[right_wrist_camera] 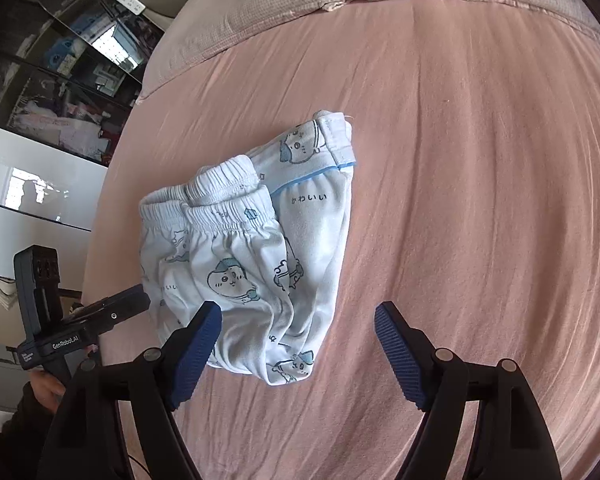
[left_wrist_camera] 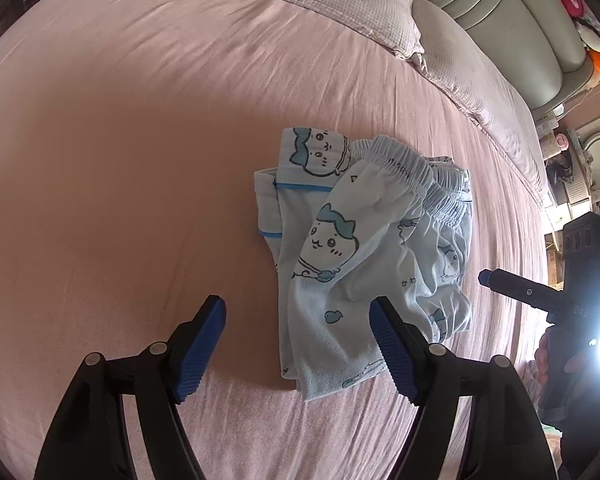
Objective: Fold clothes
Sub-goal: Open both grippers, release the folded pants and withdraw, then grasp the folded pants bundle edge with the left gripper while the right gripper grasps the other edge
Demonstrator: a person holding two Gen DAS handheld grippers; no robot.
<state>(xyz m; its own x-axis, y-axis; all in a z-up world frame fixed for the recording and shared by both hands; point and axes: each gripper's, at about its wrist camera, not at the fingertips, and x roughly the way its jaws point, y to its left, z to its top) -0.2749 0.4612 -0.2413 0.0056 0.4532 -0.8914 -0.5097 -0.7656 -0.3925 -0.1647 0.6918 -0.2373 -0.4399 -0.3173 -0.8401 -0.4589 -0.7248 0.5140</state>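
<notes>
**One folded garment, two released tongs**

One pale-blue cartoon-print cotton pyjama garment (left_wrist_camera: 364, 240) lies folded mid-bed on the pink bedsheet (left_wrist_camera: 120, 160). Left gripper (left_wrist_camera: 296, 344) and right gripper (right_wrist_camera: 298, 344) both gape, holding nothing. Two checked pillows (left_wrist_camera: 340, 4) line the far edge; bare sheet surrounds the bundle.

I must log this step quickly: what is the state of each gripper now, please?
Left gripper: jaws open, holding nothing.
Right gripper: jaws open, holding nothing; the folded pyjama clothes lie free on the bed.
</notes>
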